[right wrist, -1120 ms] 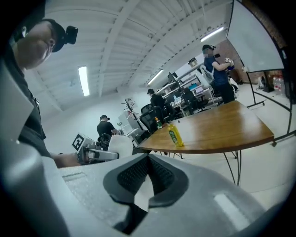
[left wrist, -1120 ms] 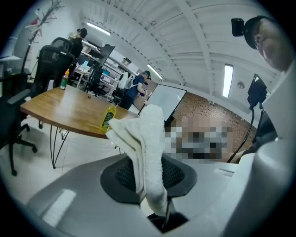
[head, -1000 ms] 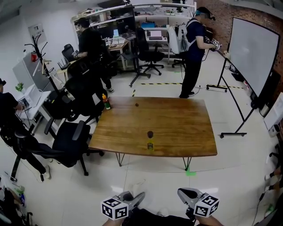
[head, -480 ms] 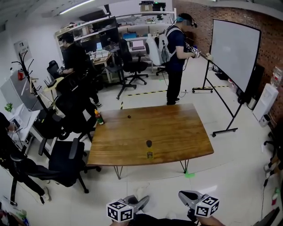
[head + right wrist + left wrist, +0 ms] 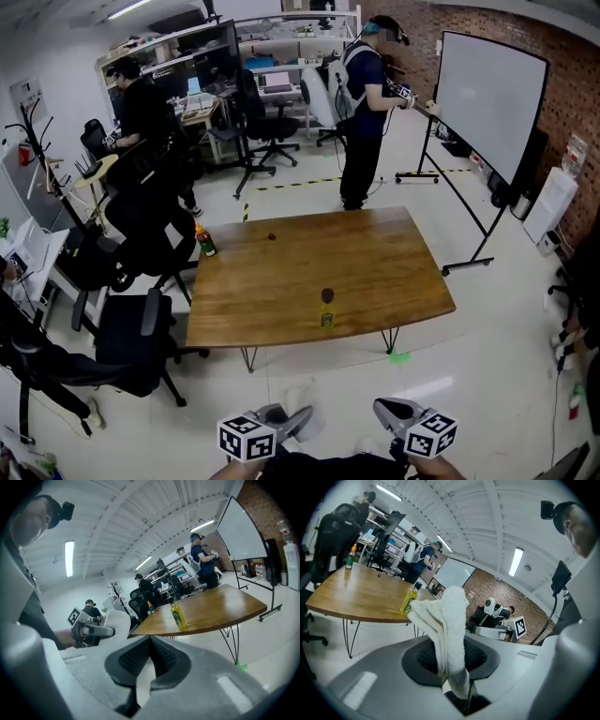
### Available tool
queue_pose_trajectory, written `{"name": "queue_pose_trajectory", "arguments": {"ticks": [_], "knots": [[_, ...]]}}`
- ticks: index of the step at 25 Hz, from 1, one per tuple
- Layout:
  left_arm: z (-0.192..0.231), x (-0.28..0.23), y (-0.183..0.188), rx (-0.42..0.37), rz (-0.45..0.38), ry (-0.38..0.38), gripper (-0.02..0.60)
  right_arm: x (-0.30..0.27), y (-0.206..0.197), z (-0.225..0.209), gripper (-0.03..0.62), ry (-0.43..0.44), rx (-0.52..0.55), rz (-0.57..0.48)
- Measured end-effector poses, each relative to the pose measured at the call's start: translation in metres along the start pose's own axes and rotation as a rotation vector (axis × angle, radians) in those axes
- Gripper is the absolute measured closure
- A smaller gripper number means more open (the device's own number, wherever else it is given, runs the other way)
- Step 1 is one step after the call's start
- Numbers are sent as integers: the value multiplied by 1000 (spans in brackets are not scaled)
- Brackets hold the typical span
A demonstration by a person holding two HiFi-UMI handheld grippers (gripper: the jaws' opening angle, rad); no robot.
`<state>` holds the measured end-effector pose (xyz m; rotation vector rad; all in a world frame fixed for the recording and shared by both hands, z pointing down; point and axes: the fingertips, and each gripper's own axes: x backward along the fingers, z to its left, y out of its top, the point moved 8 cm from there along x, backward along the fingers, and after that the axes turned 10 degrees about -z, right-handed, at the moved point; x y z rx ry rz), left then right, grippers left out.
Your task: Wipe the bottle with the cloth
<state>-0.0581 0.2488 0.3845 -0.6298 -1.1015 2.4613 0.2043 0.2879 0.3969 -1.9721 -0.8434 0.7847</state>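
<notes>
Bottle: small yellow plastic bottle with a dark cap (image 5: 326, 312) is standing upright near the front edge of the long brown wooden table (image 5: 394, 272) — its long axis is running vertically.
Direction: the bottle is lying straight ahead of both claws and well apart from them, with a stretch of pale floor (image 5: 309, 375) in between.
Left claw: left gripper (image 5: 293, 419) is clamping a folded white terry cloth (image 5: 447, 630), which is sticking up from between its closed jaws.
Right claw: right gripper (image 5: 391, 412) is carrying nothing, its jaws pressing together.
Nearer hand: neither is looking clearly nearer; the bottle is sitting roughly between their two lines.
Pose: both grippers are pointing forward and slightly downward, side by side, low in the head view.
Next move: probably closing the gap to the table first — then the cloth hand can be reaching the bottle's side.
</notes>
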Motion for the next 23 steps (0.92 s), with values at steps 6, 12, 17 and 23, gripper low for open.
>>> {"name": "queue_pose_trajectory", "arguments": {"ticks": [6, 12, 17, 23], "knots": [[0, 2, 5, 115, -110, 30, 474, -2, 10, 2, 585, 35, 42, 49], [-4, 1, -4, 101, -115, 71, 474, 2, 13, -2, 585, 59, 57, 62], [-14, -6, -4, 81, -119, 68, 474, 10, 14, -5, 585, 71, 56, 70], [-19, -9, -12, 51, -82, 71, 475, 13, 14, -7, 585, 83, 62, 64]]}}
